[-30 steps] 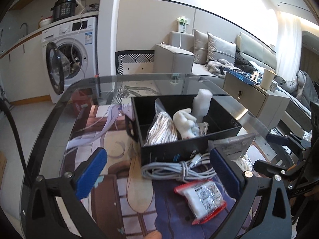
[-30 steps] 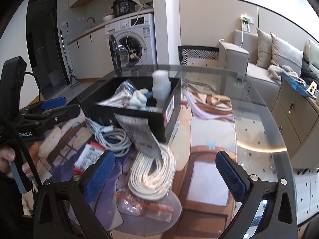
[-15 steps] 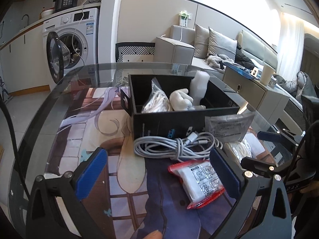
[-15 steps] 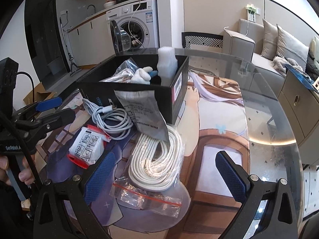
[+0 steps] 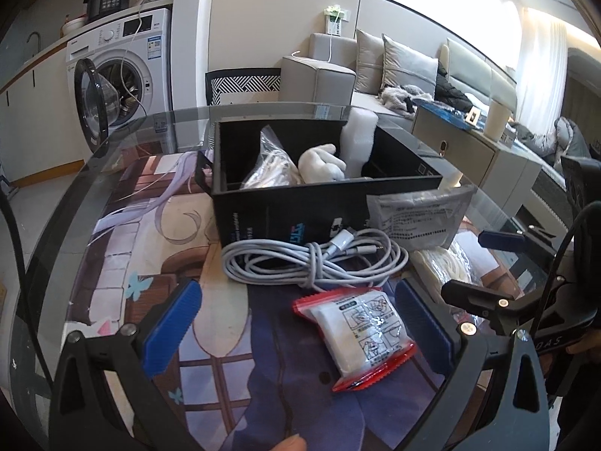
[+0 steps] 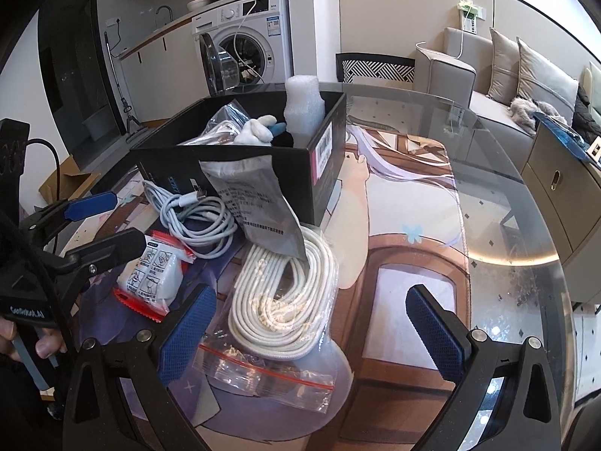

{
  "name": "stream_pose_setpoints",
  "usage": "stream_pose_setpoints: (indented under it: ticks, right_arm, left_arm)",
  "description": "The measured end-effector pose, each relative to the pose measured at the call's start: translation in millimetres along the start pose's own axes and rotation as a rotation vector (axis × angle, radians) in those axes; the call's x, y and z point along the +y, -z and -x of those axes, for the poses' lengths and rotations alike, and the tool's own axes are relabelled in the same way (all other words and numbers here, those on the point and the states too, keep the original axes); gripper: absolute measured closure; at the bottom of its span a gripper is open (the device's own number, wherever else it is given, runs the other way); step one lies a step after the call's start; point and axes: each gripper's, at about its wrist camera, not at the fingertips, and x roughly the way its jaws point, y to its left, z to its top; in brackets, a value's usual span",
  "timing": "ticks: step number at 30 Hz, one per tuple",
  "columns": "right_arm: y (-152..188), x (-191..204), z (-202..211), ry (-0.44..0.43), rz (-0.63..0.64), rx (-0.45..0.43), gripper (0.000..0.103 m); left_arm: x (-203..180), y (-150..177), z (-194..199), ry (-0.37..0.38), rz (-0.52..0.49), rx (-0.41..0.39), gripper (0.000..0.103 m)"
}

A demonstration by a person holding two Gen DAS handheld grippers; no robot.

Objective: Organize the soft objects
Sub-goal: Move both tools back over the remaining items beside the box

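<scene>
A black box (image 5: pixel 285 210) (image 6: pixel 323 173) on the glass table holds a bagged cord, a white plush toy (image 5: pixel 321 163) (image 6: pixel 257 131) and a foam roll (image 5: pixel 358 139) (image 6: pixel 304 109). In front of it lie a grey cable coil (image 5: pixel 311 259) (image 6: pixel 203 221), a red-edged white packet (image 5: pixel 360 327) (image 6: pixel 154 278), a grey pouch (image 5: pixel 417 218) (image 6: pixel 259 206) and a white rope coil in a clear zip bag (image 6: pixel 285 300) (image 5: pixel 447 267). My left gripper (image 5: pixel 300 323) is open, just above the red-edged packet. My right gripper (image 6: pixel 311 330) is open, over the rope bag.
A printed mat (image 6: pixel 405 255) covers the glass table (image 6: pixel 526 225). Behind are a washing machine (image 5: pixel 120 67) with its door open, a patterned chair (image 5: pixel 244 82), a grey sofa (image 5: pixel 375 67) and a cabinet (image 5: pixel 469 154).
Both grippers have moved down and closer to the items in front of the box. The packet and the rope bag now sit larger between the fingers. Both stay open.
</scene>
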Motion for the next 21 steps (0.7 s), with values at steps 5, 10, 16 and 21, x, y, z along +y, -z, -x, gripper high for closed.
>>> stream_pose_setpoints:
  ticks: [5, 10, 16, 21]
  right_arm:
    - [3.3, -7.4, -3.5, 0.013, 0.003, 0.024, 0.000]
    - [4.6, -11.9, -2.1, 0.012, 0.005, 0.030, 0.000]
    - [5.9, -10.4, -6.8, -0.002, -0.002, 0.045, 0.000]
    - [6.4, -13.7, -5.9, 0.015, 0.002, 0.054, 0.000]
  left_arm:
    - [-8.9, -0.2, -3.9, 0.010, -0.028, 0.021, 0.000]
    - [-13.4, -0.3, -8.4, 0.008, -0.049, 0.042, 0.000]
    - [-14.3, 0.0, -15.0, 0.018, -0.052, 0.080, 0.000]
    - [-16.1, 5.5, -22.6, 0.002, -0.090, 0.129, 0.000]
